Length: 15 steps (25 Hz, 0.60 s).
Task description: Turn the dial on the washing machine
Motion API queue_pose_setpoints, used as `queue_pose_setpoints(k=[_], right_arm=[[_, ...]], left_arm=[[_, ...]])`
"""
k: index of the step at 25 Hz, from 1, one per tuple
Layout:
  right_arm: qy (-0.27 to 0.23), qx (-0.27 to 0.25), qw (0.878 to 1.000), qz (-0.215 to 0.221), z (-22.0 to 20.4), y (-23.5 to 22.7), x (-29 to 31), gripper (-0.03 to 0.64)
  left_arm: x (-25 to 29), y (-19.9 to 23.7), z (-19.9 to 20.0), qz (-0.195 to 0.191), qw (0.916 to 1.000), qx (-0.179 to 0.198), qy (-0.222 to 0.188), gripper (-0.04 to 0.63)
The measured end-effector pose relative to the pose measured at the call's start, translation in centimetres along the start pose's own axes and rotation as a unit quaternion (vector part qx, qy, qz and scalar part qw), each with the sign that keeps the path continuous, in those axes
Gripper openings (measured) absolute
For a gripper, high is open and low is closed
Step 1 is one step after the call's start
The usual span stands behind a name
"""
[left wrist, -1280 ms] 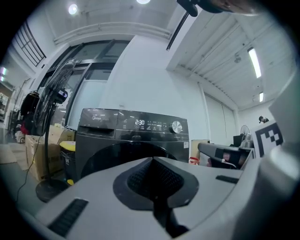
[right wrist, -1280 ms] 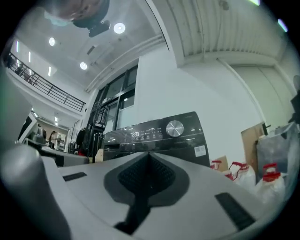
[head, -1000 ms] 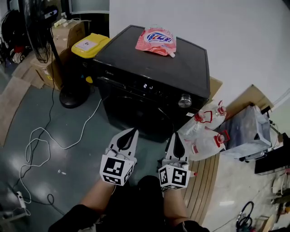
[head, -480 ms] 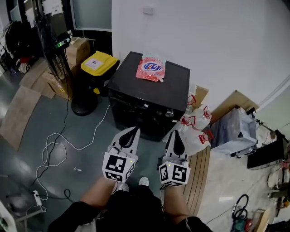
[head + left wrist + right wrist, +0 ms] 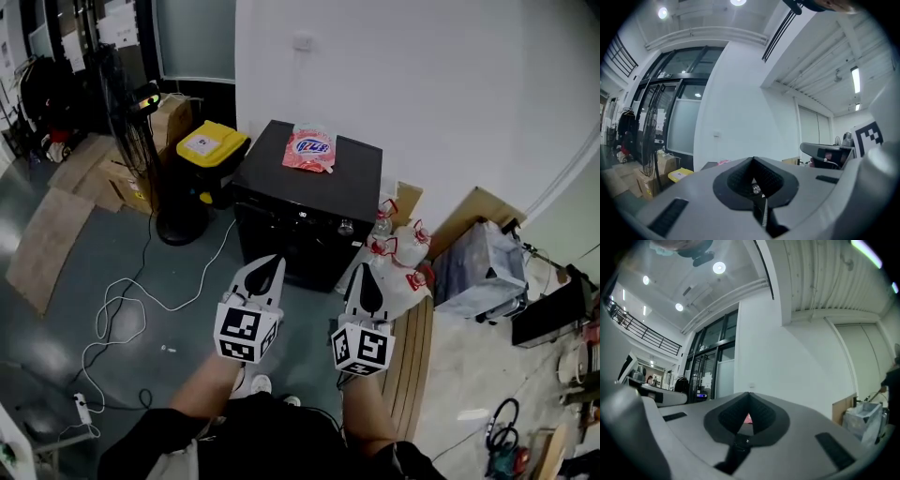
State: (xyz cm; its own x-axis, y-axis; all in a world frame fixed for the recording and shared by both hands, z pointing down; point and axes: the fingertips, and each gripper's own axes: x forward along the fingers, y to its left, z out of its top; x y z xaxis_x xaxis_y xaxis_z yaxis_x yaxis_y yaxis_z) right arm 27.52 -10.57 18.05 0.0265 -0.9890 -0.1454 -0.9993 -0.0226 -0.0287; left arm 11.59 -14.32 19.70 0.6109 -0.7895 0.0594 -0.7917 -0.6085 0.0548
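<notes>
The black washing machine (image 5: pixel 309 192) stands against the white wall, far below and ahead of both grippers. Its silver dial (image 5: pixel 346 226) sits at the right of the front panel. A pink detergent pouch (image 5: pixel 310 150) lies on its lid. My left gripper (image 5: pixel 271 262) and right gripper (image 5: pixel 364 274) hang side by side in mid-air, well short of the machine, both shut and empty. In the left gripper view the left gripper (image 5: pixel 753 159) points level at the wall, with the pouch (image 5: pixel 723 162) just above the jaw. The right gripper (image 5: pixel 749 393) shows the same wall over its shut jaws.
A yellow-lidded bin (image 5: pixel 213 145) and a standing fan (image 5: pixel 141 112) stand left of the machine. White cable (image 5: pixel 122 309) loops over the floor. Jugs with red caps (image 5: pixel 398 253), a grey bag (image 5: pixel 478 272) and cardboard lie to the right.
Both grippers have risen together, still shut. The head view has pulled up and back, so the washing machine looks smaller and farther away.
</notes>
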Motion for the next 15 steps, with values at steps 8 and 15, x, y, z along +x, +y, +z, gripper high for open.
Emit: queue_pose_setpoints(k=[8, 15], right_arm=[[-0.002, 0.0, 1.0, 0.008, 0.9, 0.4, -3.0, 0.0], [-0.005, 0.002, 1.0, 0.004, 1.4, 0.1, -4.3, 0.0]], left_arm=[[-1.8, -2.9, 0.7, -0.015, 0.9998, 0.01, -0.006, 0.006], [-2.8, -4.0, 1.5, -0.019, 0.9996, 0.018, -0.011, 0.006]])
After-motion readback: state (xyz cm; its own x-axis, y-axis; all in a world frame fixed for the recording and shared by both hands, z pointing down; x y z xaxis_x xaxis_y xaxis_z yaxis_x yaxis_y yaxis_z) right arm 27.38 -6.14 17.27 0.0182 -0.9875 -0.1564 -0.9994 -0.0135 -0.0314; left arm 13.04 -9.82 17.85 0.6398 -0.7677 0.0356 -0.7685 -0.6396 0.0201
